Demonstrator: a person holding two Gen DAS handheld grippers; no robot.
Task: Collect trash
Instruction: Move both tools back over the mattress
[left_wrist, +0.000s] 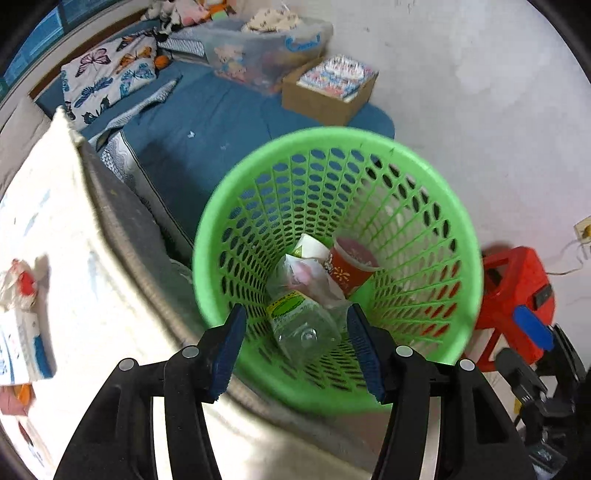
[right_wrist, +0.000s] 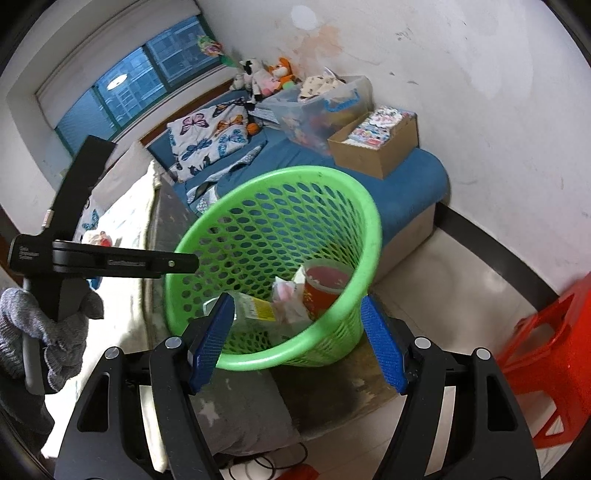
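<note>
White-sheeted bedding (left_wrist: 74, 229) fills the left wrist view's left edge, carrying wrappers (left_wrist: 20, 284) at its near-left corner; only the right wrist view shows the window (right_wrist: 122, 85). Both the left gripper (left_wrist: 297, 343) and right gripper (right_wrist: 297, 341) gape wide, empty, above the green basket (left_wrist: 458, 236) holding a plastic bottle (left_wrist: 299, 317), crumpled paper (left_wrist: 306, 269) and a red cup (left_wrist: 349, 266).

The left gripper (left_wrist: 297, 345) points steeply downward with its blue-padded fingers (left_wrist: 229, 345) spread wide and nothing between them. The right gripper (right_wrist: 297, 341) tilts forward and down, its blue fingers (right_wrist: 382, 341) also held wide apart and empty. Off to the right gripper's left, a hand in a grey knit glove (right_wrist: 35, 332) grips the left tool's handle.
</note>
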